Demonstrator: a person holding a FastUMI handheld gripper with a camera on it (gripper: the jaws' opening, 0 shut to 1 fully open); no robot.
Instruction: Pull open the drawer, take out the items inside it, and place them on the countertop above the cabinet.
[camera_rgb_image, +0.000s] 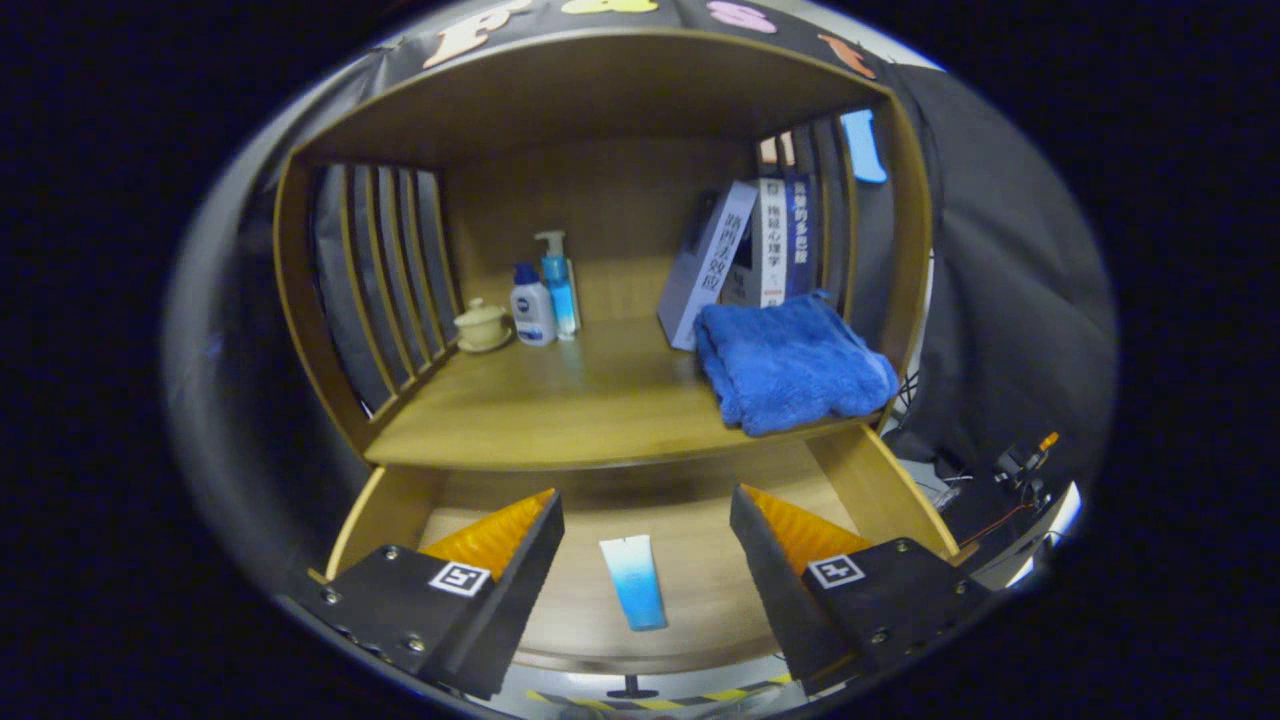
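The gripper (645, 545) hangs over the pulled-out drawer (880, 480), angled forward and slightly down, its two fingers spread wide and gripping nothing. Between them, on the drawer's smooth wooden floor, lies a flat squeeze tube (634, 583), white fading to blue, its length running toward 12 o'clock. Beyond the fingers at 12 o'clock is the table (560, 410), a wood-grained surface inside a slatted wooden cabinet. At 1 o'clock a folded blue towel (790, 365) of plush, fuzzy cloth rests at the table's front edge, touching a row of leaning books (745, 255) behind it. At 11 o'clock, near the back wall, stand a pump bottle (558, 285), a squat white bottle (531, 312) and a small lidded ceramic cup (482, 325).
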